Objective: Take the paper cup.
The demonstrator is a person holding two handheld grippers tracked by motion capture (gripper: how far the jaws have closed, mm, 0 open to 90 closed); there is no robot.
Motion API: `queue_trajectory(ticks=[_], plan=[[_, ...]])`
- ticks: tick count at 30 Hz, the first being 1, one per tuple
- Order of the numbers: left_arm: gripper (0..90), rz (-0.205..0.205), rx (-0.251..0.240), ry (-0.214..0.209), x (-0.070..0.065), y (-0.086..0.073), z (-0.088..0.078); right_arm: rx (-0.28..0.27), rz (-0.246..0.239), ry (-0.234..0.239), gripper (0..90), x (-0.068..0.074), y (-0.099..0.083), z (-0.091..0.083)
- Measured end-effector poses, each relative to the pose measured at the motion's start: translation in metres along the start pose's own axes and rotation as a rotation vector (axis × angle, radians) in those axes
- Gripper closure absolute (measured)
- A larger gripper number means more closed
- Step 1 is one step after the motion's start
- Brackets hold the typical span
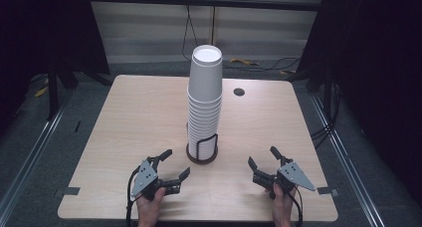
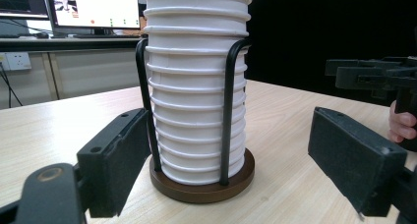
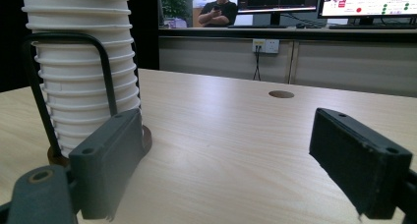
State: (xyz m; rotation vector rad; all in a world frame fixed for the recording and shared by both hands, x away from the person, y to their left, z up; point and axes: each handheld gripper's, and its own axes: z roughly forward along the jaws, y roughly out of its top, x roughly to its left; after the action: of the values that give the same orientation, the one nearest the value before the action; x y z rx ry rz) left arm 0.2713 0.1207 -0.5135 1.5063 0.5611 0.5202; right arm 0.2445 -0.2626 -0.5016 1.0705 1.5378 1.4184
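Cups (image 1: 204,105) stand nested upside down in one tall white stack, the lower part hemmed by the black wire loops of a holder (image 1: 201,152) whose round brown base sits on the table (image 1: 124,117). From the left gripper (image 1: 171,165) the stack lies straight ahead, centred between its two jaws and a little beyond their tips; in the left gripper view the cups' rims (image 2: 196,111) show as ribbed rings between the wire uprights (image 2: 227,111), with the brown base (image 2: 201,187) just past the jaw pads. From the right gripper (image 1: 263,158) the stack sits off beyond its left-hand jaw, near but not touching, and the stretch of table between its jaws is bare wood. Both pairs of jaws stand wide apart and grasp nothing. This looks like the approach step, before any cup is touched: the hands rest low at the near edge, well below the top of the stack. The next move probably calls for raising a gripper up to the topmost cup (image 1: 206,70), which rises clear of the wire loops, closing gently on its thin paper wall and lifting straight up so the cups beneath stay seated; the other gripper may need to steady the holder so it does not tip or slide
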Motion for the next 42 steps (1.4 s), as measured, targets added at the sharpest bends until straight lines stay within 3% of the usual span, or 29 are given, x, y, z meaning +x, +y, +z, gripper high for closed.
queue_trajectory(ticks=[6,10,15,17,20,23,30,31,33,34,39,40,42], plan=[[15.7,-0.004,-0.002,-0.002,0.0,0.0,0.0,0.003,0.017,0.019,12.9,-0.003,0.0,-0.001],[15.7,0.0,0.001,-0.002,0.0,0.0,0.0,0.005,0.03,0.007,12.9,-0.004,0.0,-0.002],[15.7,-0.001,-0.002,0.003,0.0,0.0,0.0,0.016,0.014,0.029,12.8,-0.002,0.001,0.0],[15.7,-0.001,-0.001,0.0,0.0,0.0,0.0,0.021,0.028,0.06,13.4,-0.003,0.001,0.0],[15.7,-0.003,-0.002,0.002,0.0,0.0,0.0,0.035,0.046,0.058,13.3,-0.004,0.001,0.001],[15.7,-0.025,-0.003,-0.001,-0.001,0.0,0.0,0.047,0.056,0.089,17.8,-0.004,0.004,0.0],[15.8,-0.002,-0.003,-0.004,0.0,0.0,0.0,0.057,0.058,0.115,16.9,-0.003,0.009,0.0],[15.7,-0.002,-0.004,-0.004,0.0,0.0,0.0,0.038,0.076,0.129,16.9,-0.002,0.011,0.001],[15.7,0.001,-0.003,-0.006,0.001,0.0,0.0,0.04,0.073,0.143,16.8,-0.001,0.013,0.002],[15.7,-0.027,-0.008,-0.006,-0.001,0.0,0.001,0.04,0.064,0.141,16.6,-0.001,0.014,0.002],[15.7,-0.029,-0.001,-0.004,-0.001,0.0,0.001,0.033,0.063,0.152,17.4,0.0,0.018,0.004],[15.7,0.0,0.003,-0.005,0.001,0.0,0.001,0.063,0.07,0.207,21.4,0.0,0.02,0.007],[15.7,-0.003,0.001,-0.007,0.001,0.0,0.001,0.069,0.067,0.224,20.9,0.001,0.021,0.008]])
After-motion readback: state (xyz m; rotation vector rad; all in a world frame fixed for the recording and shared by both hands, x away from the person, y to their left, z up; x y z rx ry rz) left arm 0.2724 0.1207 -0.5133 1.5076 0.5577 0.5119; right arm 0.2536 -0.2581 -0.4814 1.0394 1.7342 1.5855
